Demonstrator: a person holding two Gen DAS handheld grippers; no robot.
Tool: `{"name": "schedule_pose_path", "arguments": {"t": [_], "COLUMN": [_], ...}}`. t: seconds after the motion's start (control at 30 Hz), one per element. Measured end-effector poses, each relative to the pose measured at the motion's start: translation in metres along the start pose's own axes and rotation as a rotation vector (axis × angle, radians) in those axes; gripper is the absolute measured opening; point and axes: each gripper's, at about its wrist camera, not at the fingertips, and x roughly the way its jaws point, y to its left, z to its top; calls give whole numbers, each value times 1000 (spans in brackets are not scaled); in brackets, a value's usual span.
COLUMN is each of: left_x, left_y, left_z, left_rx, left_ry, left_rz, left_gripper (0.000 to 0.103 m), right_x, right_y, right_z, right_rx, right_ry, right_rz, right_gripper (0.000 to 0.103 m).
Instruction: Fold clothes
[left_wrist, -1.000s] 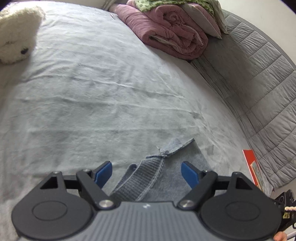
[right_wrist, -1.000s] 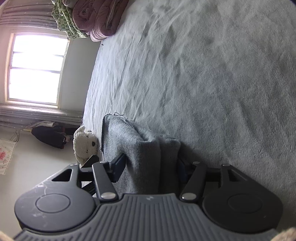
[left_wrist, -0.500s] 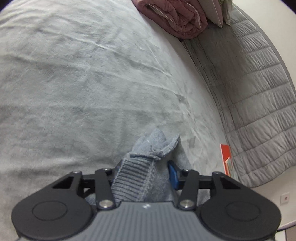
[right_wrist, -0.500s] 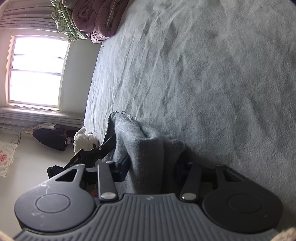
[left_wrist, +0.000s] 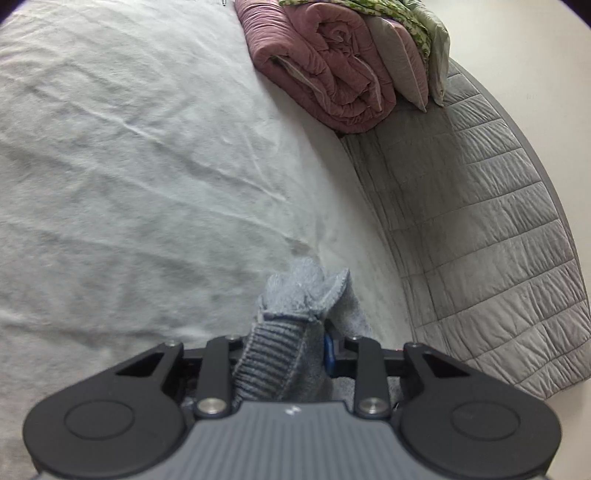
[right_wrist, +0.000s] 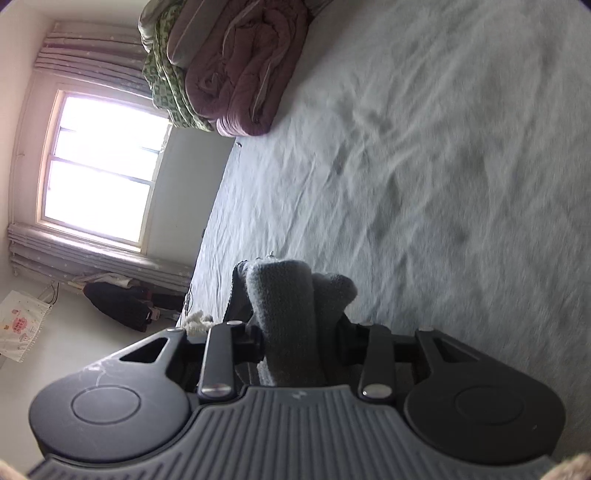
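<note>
A grey knitted garment (left_wrist: 304, 291) lies bunched at the near end of the pale grey bed (left_wrist: 129, 177). Its ribbed hem runs between the fingers of my left gripper (left_wrist: 284, 350), whose jaws are closing and pinch the cloth; one blue pad (left_wrist: 328, 351) presses its right side. In the right wrist view another part of the garment (right_wrist: 288, 299) stands up in a thick fold between the fingers of my right gripper (right_wrist: 299, 343). Those jaws are closing too and squeeze the fold. The cloth hides most of the fingertips in both views.
A rolled pink quilt (left_wrist: 325, 70) with a pillow and a green patterned blanket (right_wrist: 166, 85) is stacked at the far end of the bed. A quilted grey headboard (left_wrist: 487, 206) curves along the right. Beyond the bed's left edge are a window (right_wrist: 99, 173), dark clothes (right_wrist: 118, 306) on the floor and a white plush toy (right_wrist: 197, 319).
Both grippers' jaws have narrowed onto the grey garment, which now bunches up between them. The left view has swung towards the headboard and quilt. The right gripper has risen with the fold.
</note>
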Motion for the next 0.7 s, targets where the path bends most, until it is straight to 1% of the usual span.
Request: {"name": "schedule_pose_path", "arguments": {"t": [0.07, 0.23, 0.4, 0.47, 0.57, 0.63, 0.7], "left_x": [13, 48, 95, 117, 149, 170, 189], "left_y": [-20, -64, -91, -97, -95, -90, -84], "left_z": [3, 12, 27, 35, 50, 60, 67], "left_rx": [13, 25, 14, 11, 11, 1, -1], "left_ry": [-18, -80, -117, -123, -136, -144, -147], "left_rz": [-2, -14, -13, -3, 10, 16, 31], "left_gripper": [30, 29, 29, 28, 28, 28, 28], "right_x": [-6, -8, 6, 17, 35, 49, 63], "right_y": [0, -1, -4, -7, -13, -18, -28], "right_z": [21, 90, 165, 188, 222, 238, 250], "right_rx": [-1, -76, -184, -208, -250, -284, -290], "right_ry": [-13, 21, 73, 85, 99, 103, 99], "right_rz": [-7, -7, -35, -42, -50, -54, -57], "right_gripper": [38, 38, 38, 38, 38, 38, 38]}}
